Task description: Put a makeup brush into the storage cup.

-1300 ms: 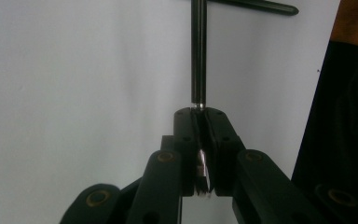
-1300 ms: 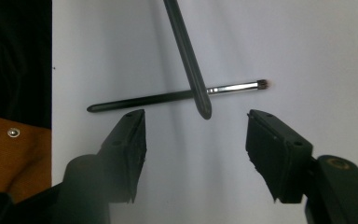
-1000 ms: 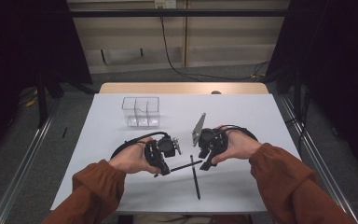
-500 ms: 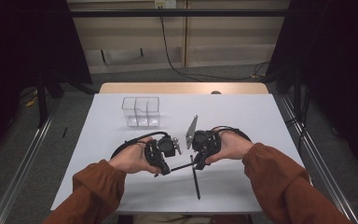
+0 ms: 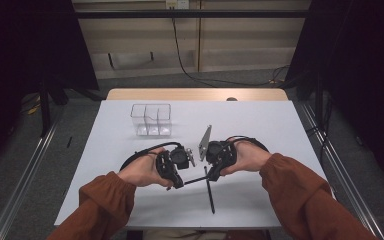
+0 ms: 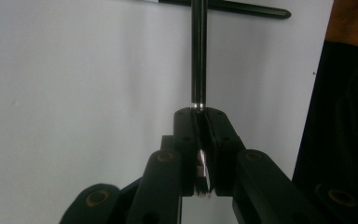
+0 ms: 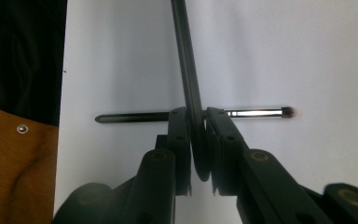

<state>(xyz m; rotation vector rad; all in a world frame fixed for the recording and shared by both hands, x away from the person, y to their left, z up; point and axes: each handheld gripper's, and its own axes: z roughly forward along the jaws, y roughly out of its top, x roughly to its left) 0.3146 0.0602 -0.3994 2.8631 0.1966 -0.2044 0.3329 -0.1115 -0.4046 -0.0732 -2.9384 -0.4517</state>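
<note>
Both claws were clamped on one slim black makeup brush (image 5: 195, 179) held just above the near middle of the white counter (image 5: 280, 130). The left claw (image 5: 177, 183) pinched its silver ferrule end, and the right claw (image 5: 211, 176), whose jaws had just been closing, now gripped the handle end. A second black brush (image 5: 209, 192) lay flat on the counter beneath them, pointing toward the near edge. One clear plastic three-compartment organizer (image 5: 151, 119) stood near the far left, apparently empty. Judging by this, neither of the two brushes had reached the organizer; both seemingly remained to be placed.
</note>
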